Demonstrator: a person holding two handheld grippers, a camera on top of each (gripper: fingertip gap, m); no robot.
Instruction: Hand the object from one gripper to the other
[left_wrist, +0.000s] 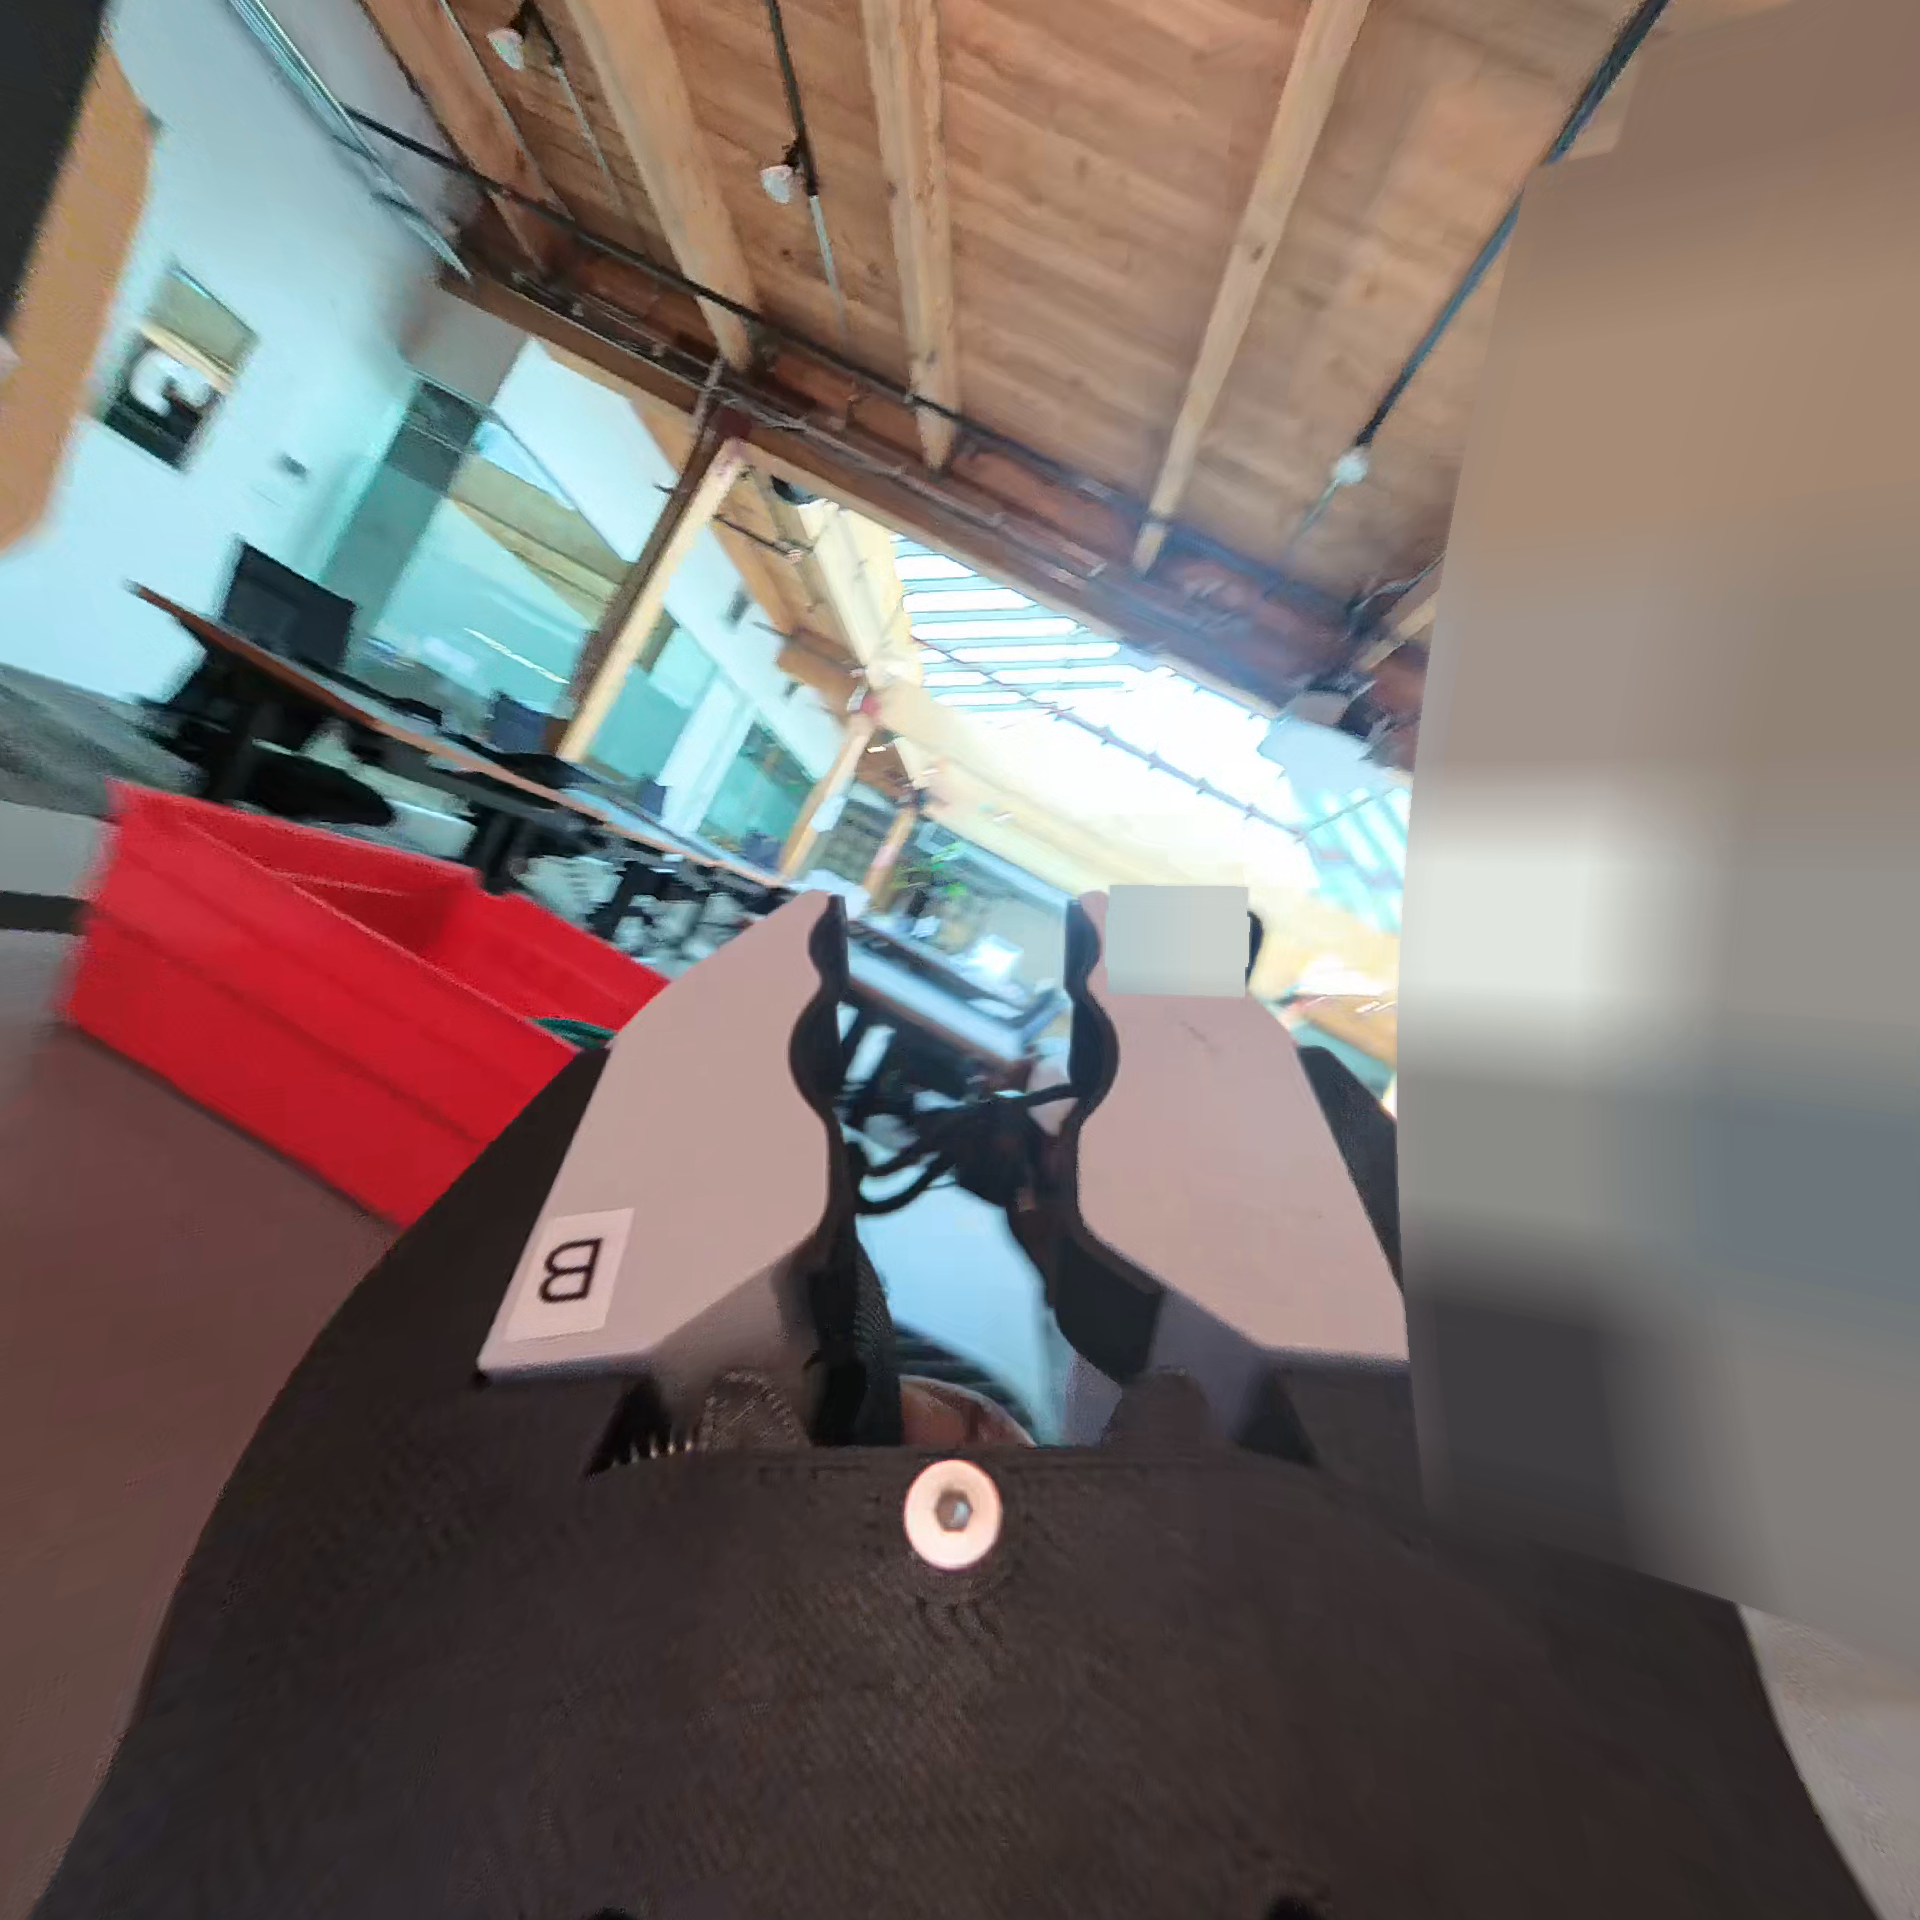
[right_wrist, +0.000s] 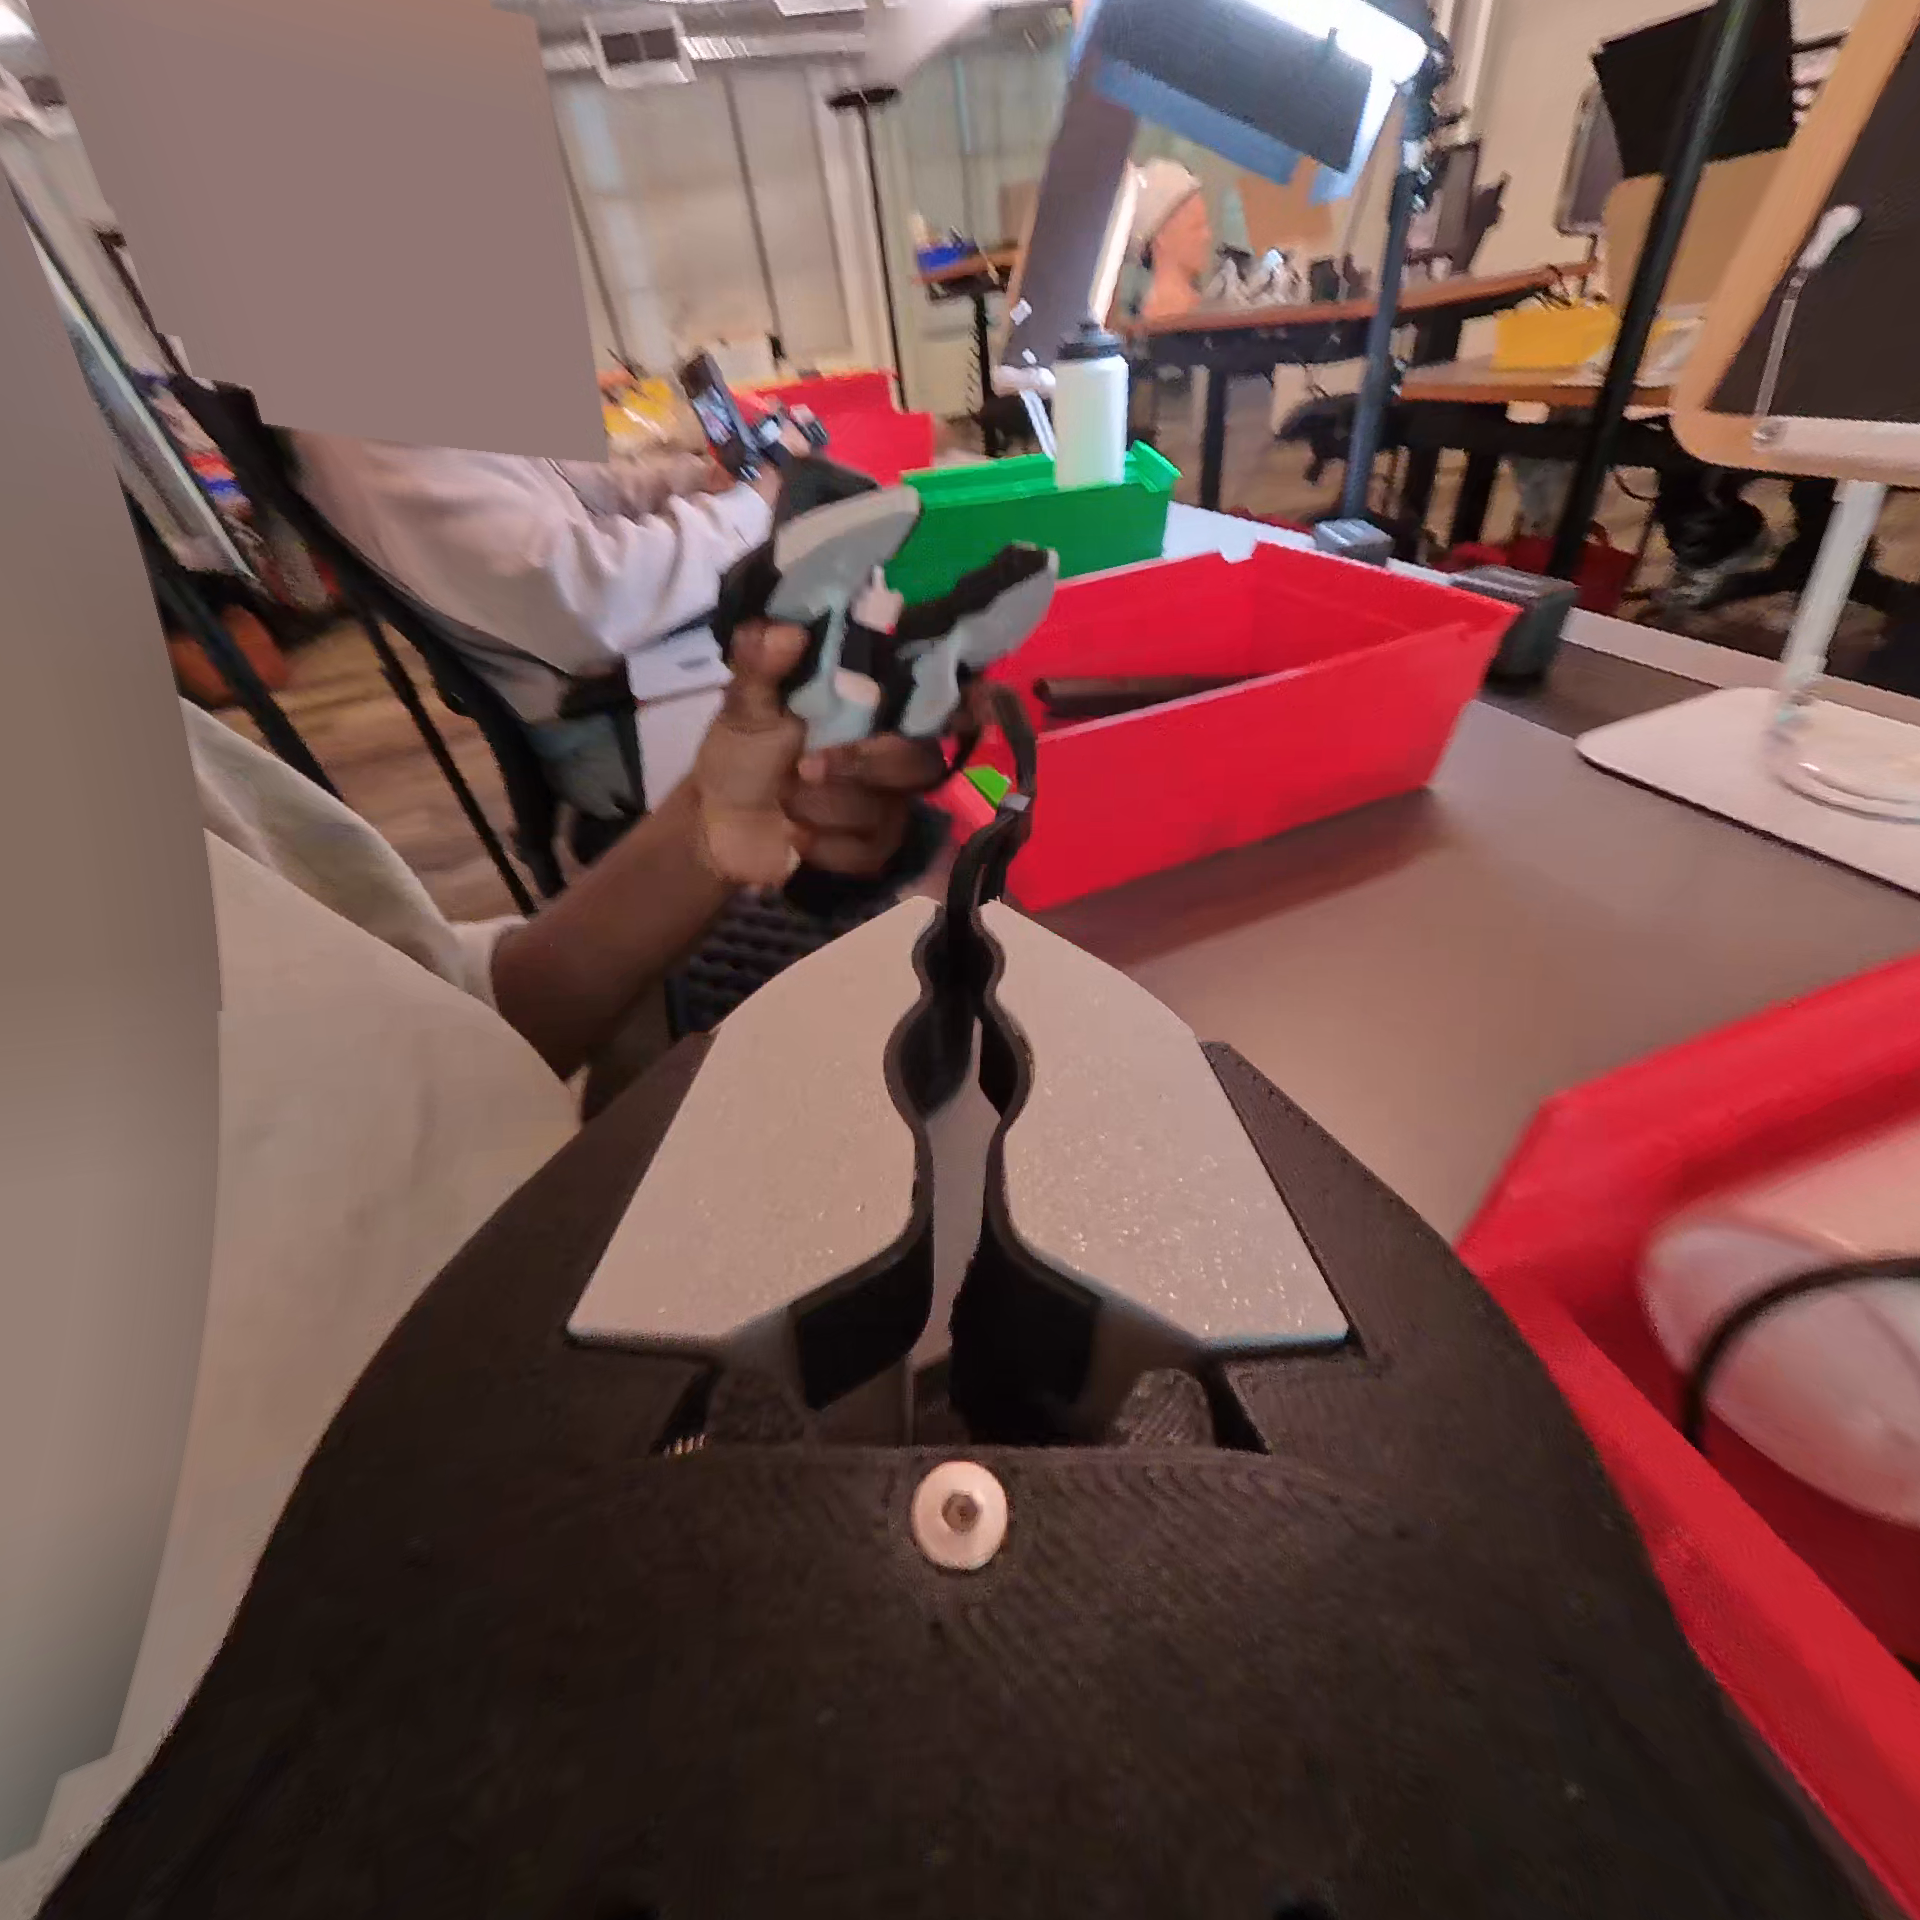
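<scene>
The left gripper (left_wrist: 951, 914) had matt grey plastic fingers with black rubbery wavy pads, seated in a coarse, layered black printed body with a shiny metal screw (left_wrist: 952, 1512). At left, the red bin (left_wrist: 312, 966) looked like smooth plastic. Overhead, the ceiling (left_wrist: 1039, 260) was bare, rough wood. The right gripper (right_wrist: 961, 920) showed speckled grey fingers pinching a black cord (right_wrist: 997, 842), matt. The tabletop (right_wrist: 1403, 935) was smooth, dull brown.
</scene>
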